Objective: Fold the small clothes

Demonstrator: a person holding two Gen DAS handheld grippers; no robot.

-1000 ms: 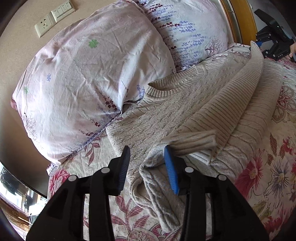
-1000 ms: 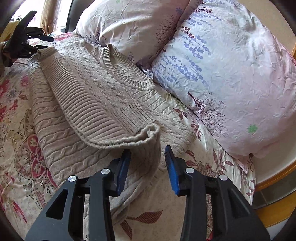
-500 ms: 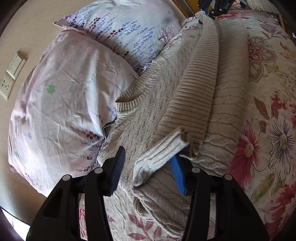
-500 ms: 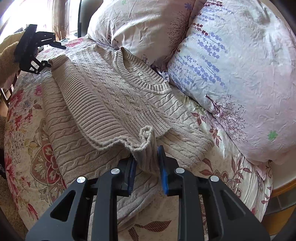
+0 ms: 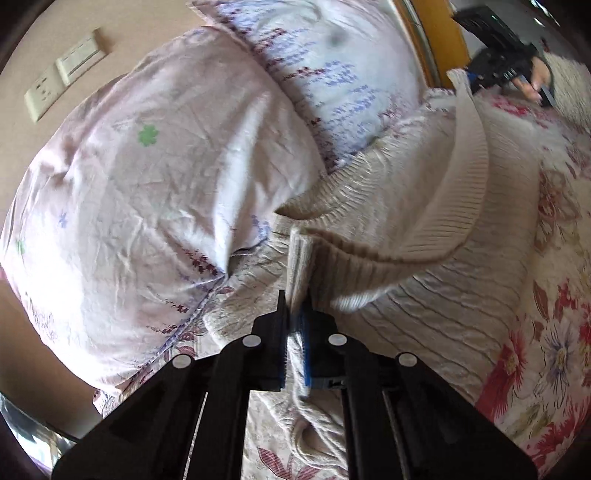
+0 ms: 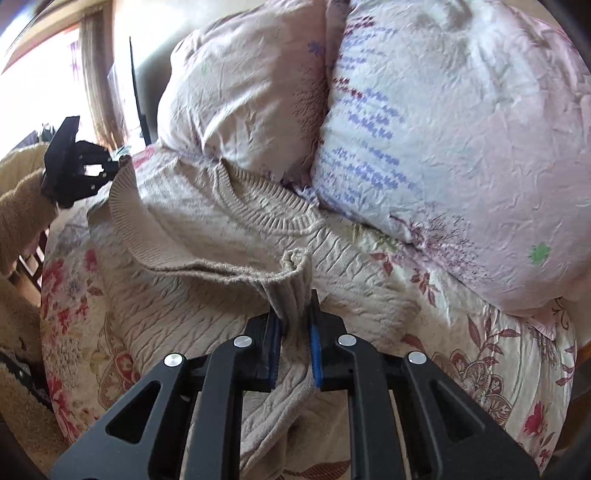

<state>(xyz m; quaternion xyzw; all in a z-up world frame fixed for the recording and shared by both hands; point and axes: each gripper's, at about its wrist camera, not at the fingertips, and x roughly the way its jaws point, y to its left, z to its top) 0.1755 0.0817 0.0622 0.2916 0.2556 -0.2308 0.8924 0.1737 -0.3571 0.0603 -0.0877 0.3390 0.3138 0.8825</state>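
Observation:
A beige cable-knit sweater [image 5: 424, 206] lies on a floral bed, its ribbed hem folded up toward the neckline [image 5: 314, 199]. My left gripper [image 5: 295, 314] is shut on one corner of the ribbed hem and holds it raised. My right gripper [image 6: 295, 317] is shut on the other hem corner, with the sweater [image 6: 192, 221] stretched between them. The right gripper also shows far off in the left wrist view [image 5: 495, 70], and the left gripper in the right wrist view [image 6: 77, 162]. The sweater's lower body hangs under both grippers.
Two pale floral pillows [image 5: 155, 192] [image 5: 332, 66] lean behind the sweater at the head of the bed. A wall socket plate [image 5: 62, 92] sits above them. The floral bedspread [image 5: 554, 369] extends in front. A wooden bed frame [image 5: 436, 33] runs along the far side.
My left gripper has shut on the hem corner that lay between its open fingers. Both grippers have lifted the hem off the sweater, so the ribbed edge now hangs in a curve.

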